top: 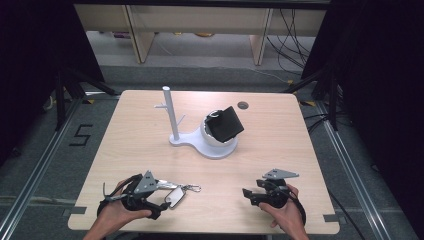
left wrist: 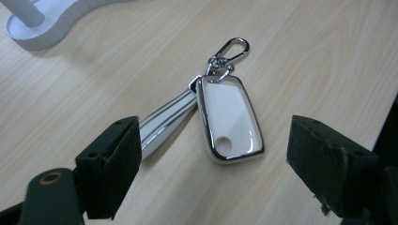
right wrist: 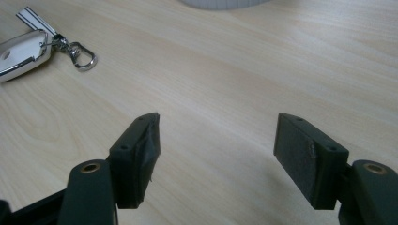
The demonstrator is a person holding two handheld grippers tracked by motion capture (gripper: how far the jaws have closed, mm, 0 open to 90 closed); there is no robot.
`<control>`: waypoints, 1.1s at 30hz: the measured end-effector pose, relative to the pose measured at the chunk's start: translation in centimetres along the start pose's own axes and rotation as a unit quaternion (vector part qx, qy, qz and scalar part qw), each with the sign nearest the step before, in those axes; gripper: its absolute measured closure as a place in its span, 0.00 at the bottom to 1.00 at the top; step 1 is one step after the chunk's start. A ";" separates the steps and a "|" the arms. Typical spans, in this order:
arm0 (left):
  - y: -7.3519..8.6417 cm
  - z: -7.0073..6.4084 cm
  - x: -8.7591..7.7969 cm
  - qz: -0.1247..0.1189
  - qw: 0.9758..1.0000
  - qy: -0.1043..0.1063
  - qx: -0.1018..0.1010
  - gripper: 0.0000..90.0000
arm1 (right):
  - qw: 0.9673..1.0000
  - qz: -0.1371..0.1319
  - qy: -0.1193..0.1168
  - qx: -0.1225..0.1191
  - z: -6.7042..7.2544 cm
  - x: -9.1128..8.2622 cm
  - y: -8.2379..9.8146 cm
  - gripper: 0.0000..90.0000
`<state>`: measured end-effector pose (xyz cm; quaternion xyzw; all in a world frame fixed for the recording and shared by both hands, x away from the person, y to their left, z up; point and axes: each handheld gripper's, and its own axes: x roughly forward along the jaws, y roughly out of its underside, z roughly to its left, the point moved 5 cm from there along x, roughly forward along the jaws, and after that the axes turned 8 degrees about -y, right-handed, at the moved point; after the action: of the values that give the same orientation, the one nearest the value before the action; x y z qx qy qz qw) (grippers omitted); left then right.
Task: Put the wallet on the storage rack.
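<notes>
A white key fob (left wrist: pixel 230 119) with a chrome rim lies flat on the wooden table (top: pixel 280 145), near its front left. A silver clip (left wrist: pixel 230 50) and a striped strap (left wrist: pixel 164 117) hang off its top end. My left gripper (left wrist: pixel 213 150) is open, and its jaws stand apart on either side of the fob without touching it. In the high view this left gripper (top: pixel 162 196) sits right behind the key fob (top: pixel 175 196). My right gripper (right wrist: pixel 216 136) is open over bare wood at the front right, with nothing between its jaws. The key fob (right wrist: pixel 21 54) lies well off to its left.
A white stand (top: pixel 169 112) with a thin post and short pegs rises mid-table. Its round base (top: pixel 215 149) carries a white bowl with a tilted black object (top: pixel 226 124) in it. A dark round hole (top: pixel 243 105) marks the table's far side. The front edge is close under both hands.
</notes>
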<state>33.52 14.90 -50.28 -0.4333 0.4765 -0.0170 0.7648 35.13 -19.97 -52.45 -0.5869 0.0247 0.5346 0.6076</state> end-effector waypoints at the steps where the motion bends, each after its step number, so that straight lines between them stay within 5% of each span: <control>1: -0.3 -0.1 0.1 -0.004 1.000 0.000 -0.007 0.20 | 1.000 -0.003 -0.009 -0.017 -0.2 0.1 0.0 0.36; 12: -3.1 -0.4 2.5 0.029 0.998 0.029 0.037 0.23 | 1.000 0.006 -0.008 -0.025 0.2 -0.3 1.0 0.36; 13: -3.5 -0.6 2.9 0.034 0.998 0.031 0.040 0.23 | 1.000 0.008 -0.012 -0.012 0.4 -0.4 1.1 0.36; 16: -4.0 -0.8 3.6 0.050 0.996 0.040 0.055 0.26 | 1.000 0.005 -0.005 -0.025 0.2 -0.6 1.2 0.36; 32: -5.9 -1.6 6.8 0.119 0.986 0.062 0.102 0.32 | 1.000 0.013 -0.013 0.002 0.8 -0.7 1.7 0.37; 33: -6.0 -1.5 6.9 0.122 0.985 0.060 0.102 0.33 | 1.000 0.009 -0.011 -0.018 0.5 -0.6 1.6 0.37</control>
<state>38.48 7.11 -51.40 -0.2898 0.5662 0.0017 0.7717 33.47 -20.40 -52.99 -0.5911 0.0138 0.5473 0.5923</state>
